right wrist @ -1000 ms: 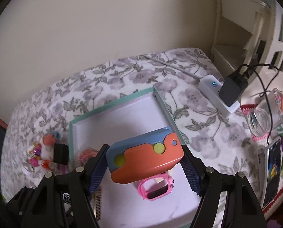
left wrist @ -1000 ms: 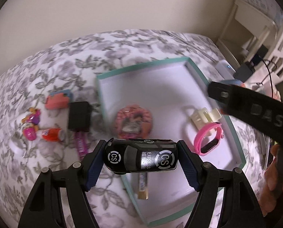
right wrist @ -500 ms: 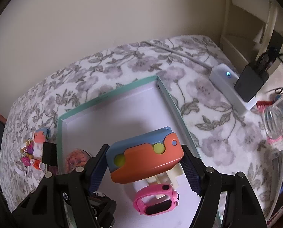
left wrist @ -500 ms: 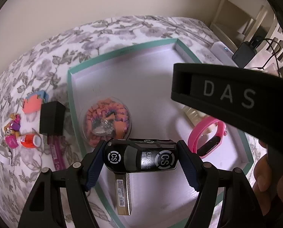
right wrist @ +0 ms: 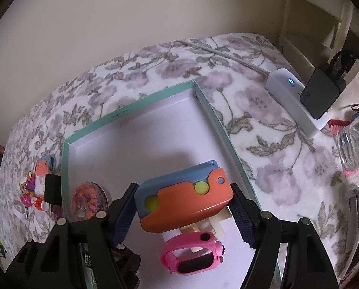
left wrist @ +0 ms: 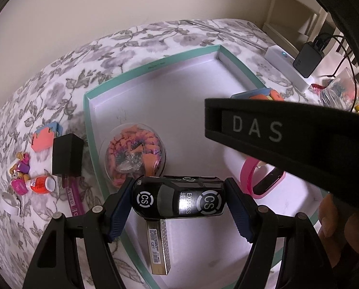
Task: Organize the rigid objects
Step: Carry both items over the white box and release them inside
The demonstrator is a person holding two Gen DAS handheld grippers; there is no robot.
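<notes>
My left gripper [left wrist: 179,201] is shut on a black toy car [left wrist: 178,198] marked "CS EXPRESS", held above the near left part of the teal-rimmed box [left wrist: 153,68]. My right gripper [right wrist: 184,202] is shut on an orange and blue toy block [right wrist: 183,201], held above the box [right wrist: 131,107] near its right wall. In the box lie a clear round case of orange bits [left wrist: 132,154], a pink watch [right wrist: 193,256], a cream plastic piece [right wrist: 215,224] and a gold slim box [left wrist: 157,248].
Left of the box on the floral cloth [left wrist: 47,91] lie a small orange and blue block [left wrist: 44,137], a black charger [left wrist: 66,155], small toy figures [left wrist: 22,168] and a pink stick [left wrist: 74,201]. A white power strip [right wrist: 297,102] and a glass jar [right wrist: 355,142] stand right.
Both grippers have moved forward over the box with their loads. The right gripper's body now crosses the left wrist view closer and lower.
</notes>
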